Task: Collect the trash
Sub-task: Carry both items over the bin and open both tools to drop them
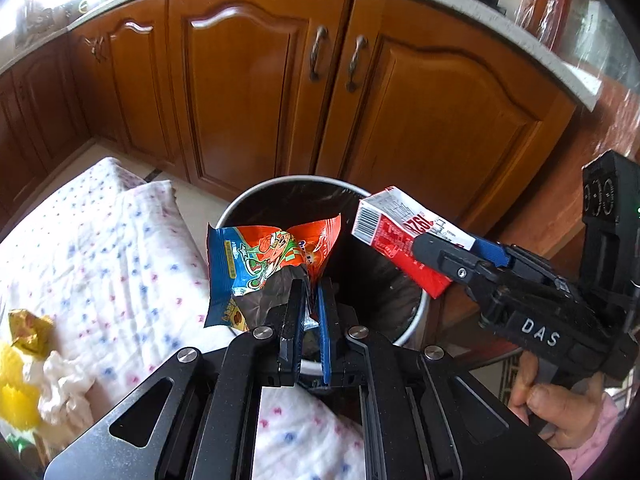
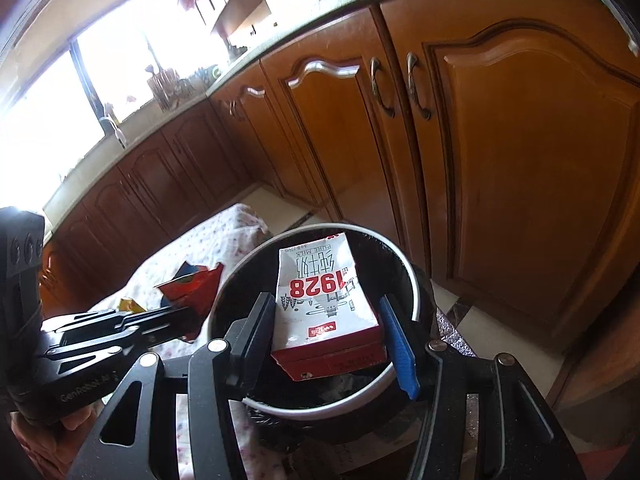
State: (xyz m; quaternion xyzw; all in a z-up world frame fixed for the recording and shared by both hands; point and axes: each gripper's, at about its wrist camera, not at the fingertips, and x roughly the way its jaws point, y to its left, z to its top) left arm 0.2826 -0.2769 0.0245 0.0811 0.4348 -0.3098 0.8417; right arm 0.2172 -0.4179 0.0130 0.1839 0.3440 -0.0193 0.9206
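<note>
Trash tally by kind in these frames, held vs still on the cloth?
Held over the bin:
Snack wrapper, in left tool: 1
Milk carton, in right tool: 1
On the cloth:
Gold foil wrapper: 1
Crumpled white tissue: 1
Yellow item, too blurred to identify: 1
Total: 5

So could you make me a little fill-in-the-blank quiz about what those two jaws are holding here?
The left gripper holds a crumpled snack ____.
The right gripper holds a red and white ____ carton.
Both items hang over a round, black-lined ____.
The cabinet doors behind are ____.

Missing words: wrapper; milk; bin; closed
</note>
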